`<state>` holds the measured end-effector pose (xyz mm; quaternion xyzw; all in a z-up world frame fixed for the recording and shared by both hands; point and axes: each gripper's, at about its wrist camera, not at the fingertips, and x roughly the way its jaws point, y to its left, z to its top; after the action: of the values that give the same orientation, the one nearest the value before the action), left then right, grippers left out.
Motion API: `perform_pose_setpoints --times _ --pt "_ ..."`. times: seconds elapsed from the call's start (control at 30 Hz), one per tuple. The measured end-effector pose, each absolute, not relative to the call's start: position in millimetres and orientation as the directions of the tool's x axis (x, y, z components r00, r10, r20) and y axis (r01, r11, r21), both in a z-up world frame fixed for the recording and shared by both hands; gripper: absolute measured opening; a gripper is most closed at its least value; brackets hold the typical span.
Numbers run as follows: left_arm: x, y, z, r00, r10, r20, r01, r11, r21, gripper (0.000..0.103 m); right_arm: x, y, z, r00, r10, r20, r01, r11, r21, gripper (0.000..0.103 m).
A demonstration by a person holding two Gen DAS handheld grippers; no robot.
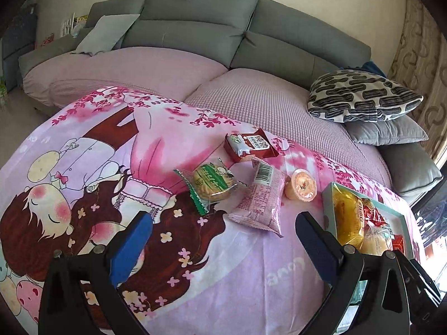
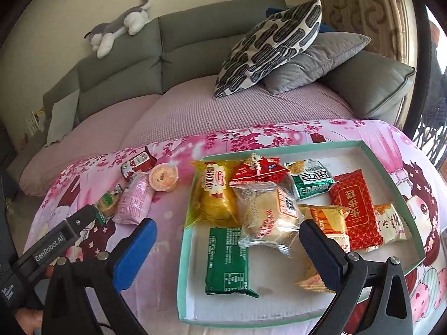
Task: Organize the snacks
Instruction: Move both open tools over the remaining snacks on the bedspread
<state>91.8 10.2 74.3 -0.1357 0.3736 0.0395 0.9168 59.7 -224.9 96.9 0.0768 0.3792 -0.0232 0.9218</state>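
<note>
Teal-rimmed box (image 2: 391, 167) on the cartoon-print cloth (image 1: 251, 265) already holds most packets. Four left outside, to its left: red packet (image 1: 248, 145), green-wrapped cookie (image 1: 213, 185), pink packet (image 1: 261, 203), jelly cup (image 1: 303, 185). Left hand-held gripper (image 1: 223, 240) spread, empty, facing the loose group. Right hand-held gripper (image 2: 229, 245) spread, empty, over the box.

Bright daylight — fisheye-warped, vignetted edges
</note>
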Motion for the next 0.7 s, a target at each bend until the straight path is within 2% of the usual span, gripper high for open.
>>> perform_pose_setpoints --times 0.3,0.7 --pt "84 60 75 0.675 0.150 -0.723 -0.380 0.910 -0.166 0.102 62 -182 92 0.698 0.103 -0.708 -0.021 0.992 0.124 0.103" --pt "91 63 58 0.622 0.078 -0.780 -0.348 0.919 -0.186 0.102 71 -160 76 0.652 0.180 -0.736 -0.069 0.981 0.179 0.103"
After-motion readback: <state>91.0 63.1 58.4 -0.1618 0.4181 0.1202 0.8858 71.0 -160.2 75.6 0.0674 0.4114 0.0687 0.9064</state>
